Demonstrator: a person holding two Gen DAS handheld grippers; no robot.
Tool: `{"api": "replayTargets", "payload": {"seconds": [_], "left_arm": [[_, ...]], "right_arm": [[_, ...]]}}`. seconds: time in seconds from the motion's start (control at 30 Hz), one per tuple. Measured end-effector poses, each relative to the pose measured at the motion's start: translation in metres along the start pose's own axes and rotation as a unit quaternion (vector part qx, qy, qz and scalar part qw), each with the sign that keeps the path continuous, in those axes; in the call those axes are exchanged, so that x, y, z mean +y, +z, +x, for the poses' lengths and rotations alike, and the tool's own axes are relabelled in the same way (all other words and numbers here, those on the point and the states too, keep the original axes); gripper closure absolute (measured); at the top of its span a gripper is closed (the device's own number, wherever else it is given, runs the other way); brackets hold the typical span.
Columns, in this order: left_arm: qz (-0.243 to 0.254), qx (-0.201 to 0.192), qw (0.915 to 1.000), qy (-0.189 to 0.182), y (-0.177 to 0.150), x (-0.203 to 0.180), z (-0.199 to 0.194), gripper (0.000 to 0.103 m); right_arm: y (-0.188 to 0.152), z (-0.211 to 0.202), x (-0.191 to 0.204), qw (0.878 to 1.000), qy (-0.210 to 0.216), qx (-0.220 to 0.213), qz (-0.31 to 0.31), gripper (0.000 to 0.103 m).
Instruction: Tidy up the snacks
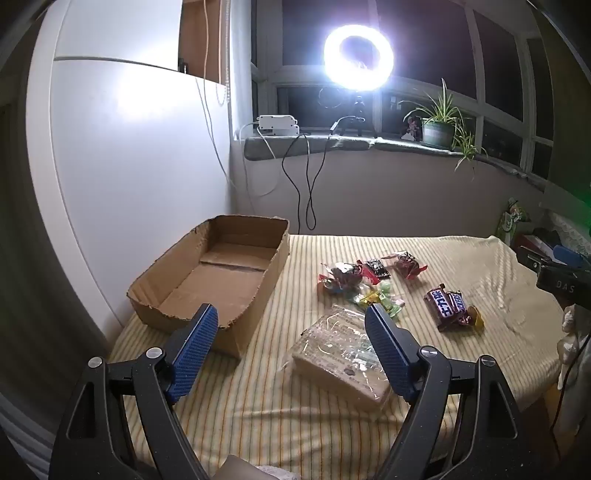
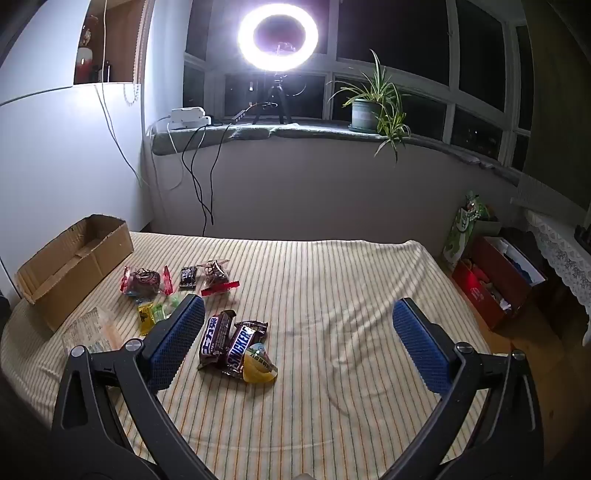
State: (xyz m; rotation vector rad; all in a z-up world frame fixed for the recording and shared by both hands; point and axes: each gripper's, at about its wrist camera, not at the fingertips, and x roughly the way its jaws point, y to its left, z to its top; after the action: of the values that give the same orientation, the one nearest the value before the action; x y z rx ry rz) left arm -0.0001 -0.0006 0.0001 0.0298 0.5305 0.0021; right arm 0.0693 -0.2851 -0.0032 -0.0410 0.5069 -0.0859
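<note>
Snacks lie scattered on the striped cloth [image 2: 332, 295]. Both tongs hang released above it, holding nothing: the left gripper [image 1: 291, 317] over a clear-wrapped cracker pack [image 1: 340, 354], the right gripper [image 2: 299, 314] with two Snickers bars [image 2: 229, 341] by its left finger. An open cardboard box [image 1: 221, 273] sits at ten o'clock, small candies [image 1: 354, 277] at one o'clock of the left view.

Source: ring light [image 1: 358, 57] is blazing on the windowsill, blowing out its centre.
Room: staying dim, windows [image 2: 406, 33] showing black.
Edges: fisheye is bending and darkening corners.
</note>
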Motion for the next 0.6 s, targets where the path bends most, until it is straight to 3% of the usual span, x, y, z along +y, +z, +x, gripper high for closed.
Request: {"api": "replayTargets", "payload": {"seconds": [0.6], "left_arm": [[-0.02, 0.006, 0.9998, -0.001, -0.006, 0.008, 0.003, 0.021]], "right_arm": [[-0.003, 0.004, 0.006, 1.0, 0.013, 0.007, 0.0, 0.0]]}}
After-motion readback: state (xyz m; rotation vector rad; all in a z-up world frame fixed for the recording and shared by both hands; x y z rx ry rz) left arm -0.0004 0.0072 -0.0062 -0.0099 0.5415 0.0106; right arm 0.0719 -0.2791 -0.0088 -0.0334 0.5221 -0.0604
